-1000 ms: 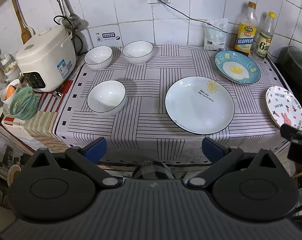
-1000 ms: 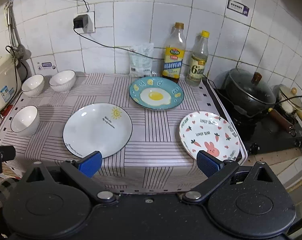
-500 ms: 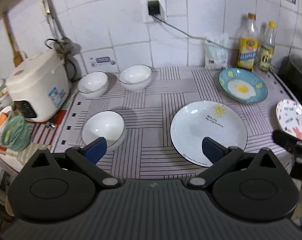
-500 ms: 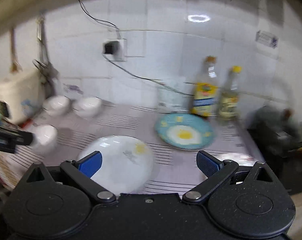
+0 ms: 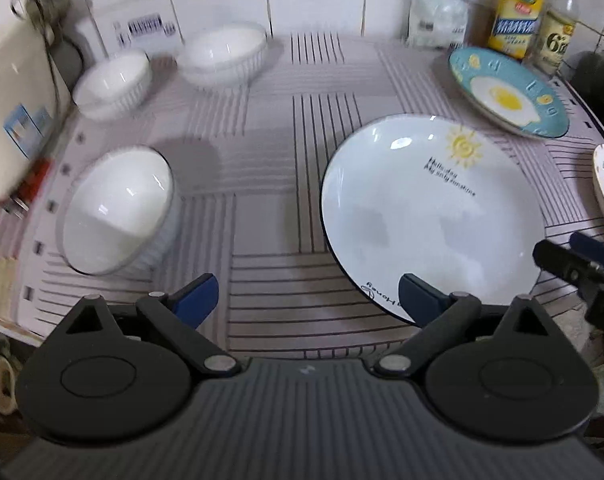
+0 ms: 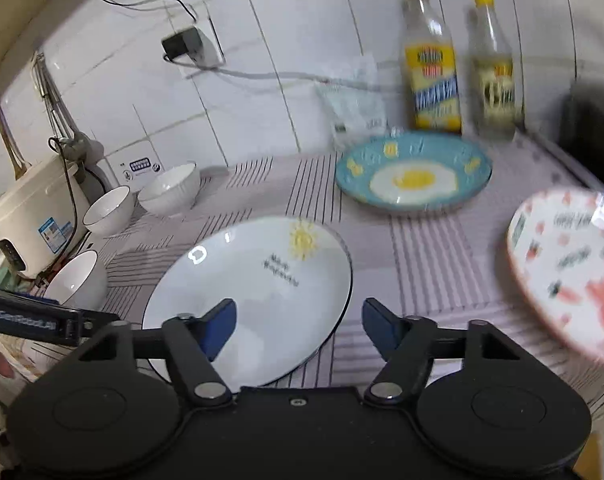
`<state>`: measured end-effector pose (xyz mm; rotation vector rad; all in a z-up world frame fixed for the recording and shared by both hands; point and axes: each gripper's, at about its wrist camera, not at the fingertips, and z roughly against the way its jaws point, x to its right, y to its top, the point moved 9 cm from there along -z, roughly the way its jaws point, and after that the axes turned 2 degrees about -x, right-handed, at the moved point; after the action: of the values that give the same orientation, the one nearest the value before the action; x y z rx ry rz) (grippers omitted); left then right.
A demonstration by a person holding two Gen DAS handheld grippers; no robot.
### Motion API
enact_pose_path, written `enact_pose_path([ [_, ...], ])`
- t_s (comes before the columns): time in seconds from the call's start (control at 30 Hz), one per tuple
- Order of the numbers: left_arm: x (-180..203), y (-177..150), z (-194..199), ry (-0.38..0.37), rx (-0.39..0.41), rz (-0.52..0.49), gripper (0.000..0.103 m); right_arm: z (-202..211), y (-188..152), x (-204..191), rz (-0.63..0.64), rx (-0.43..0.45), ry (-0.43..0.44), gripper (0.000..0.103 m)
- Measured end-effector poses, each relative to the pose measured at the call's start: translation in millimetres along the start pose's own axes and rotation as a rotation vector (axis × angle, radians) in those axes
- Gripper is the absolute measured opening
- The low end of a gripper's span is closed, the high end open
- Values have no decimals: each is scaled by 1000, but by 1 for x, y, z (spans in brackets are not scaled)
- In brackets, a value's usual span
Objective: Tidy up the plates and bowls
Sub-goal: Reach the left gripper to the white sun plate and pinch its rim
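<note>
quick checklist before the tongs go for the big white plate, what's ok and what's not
1. Right tongs open with nothing between them: ok; they have just been closing part way.
2. Left tongs open and empty: ok; they have just narrowed a little.
3. Sun plate lying flat on the striped cloth, nothing on it: ok.
4. Plate rim free of neighbours: ok; egg plate and rabbit plate lie apart from it.
5. Near bowl out of the left tongs' way: ok, it sits off to the left.
6. Tongs touching the plate: cannot tell; the tips only overlap it in view.
</note>
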<state>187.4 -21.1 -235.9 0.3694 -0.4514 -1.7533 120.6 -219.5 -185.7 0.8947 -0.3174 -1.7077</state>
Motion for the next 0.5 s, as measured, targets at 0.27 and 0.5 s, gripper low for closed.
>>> enact_pose_path([
  [0.27, -6, -1, -30, -1, -36, 9, 84, -32, -21, 15, -147, -71, 19, 40],
  [0.5, -4, 9, -46, -98, -106, 45, 65, -48, -19, 22, -248, -113, 13, 19],
])
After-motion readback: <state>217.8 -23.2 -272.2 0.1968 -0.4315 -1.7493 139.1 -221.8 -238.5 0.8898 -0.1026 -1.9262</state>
